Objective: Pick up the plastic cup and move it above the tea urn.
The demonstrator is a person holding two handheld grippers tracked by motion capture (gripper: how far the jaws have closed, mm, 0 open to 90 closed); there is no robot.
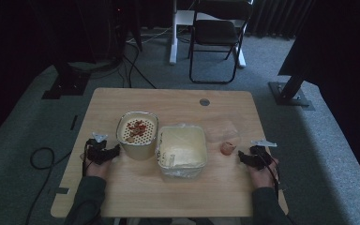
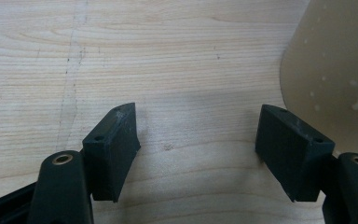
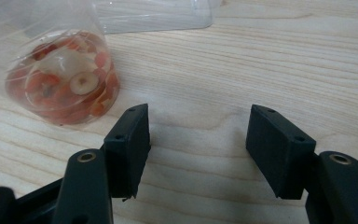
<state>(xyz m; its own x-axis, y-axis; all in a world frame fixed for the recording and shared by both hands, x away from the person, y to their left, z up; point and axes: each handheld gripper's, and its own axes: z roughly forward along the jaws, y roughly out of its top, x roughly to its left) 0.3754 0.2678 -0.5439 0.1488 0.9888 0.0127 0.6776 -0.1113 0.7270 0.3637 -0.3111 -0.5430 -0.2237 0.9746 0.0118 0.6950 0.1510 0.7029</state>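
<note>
Left gripper (image 2: 198,140) spread, empty, beside perforated cream plastic tub (image 2: 331,70). Right gripper (image 3: 198,140) spread too (nothing between), near clear plastic cup of red fruit pieces (image 3: 63,77).

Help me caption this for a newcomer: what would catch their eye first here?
Probably the cream strainer tub with red bits inside, left of centre on the wooden table, touching a square clear container. Next, the small clear cup of red and white pieces, just ahead of the open right gripper. The left gripper is open too, beside the tub.
</note>
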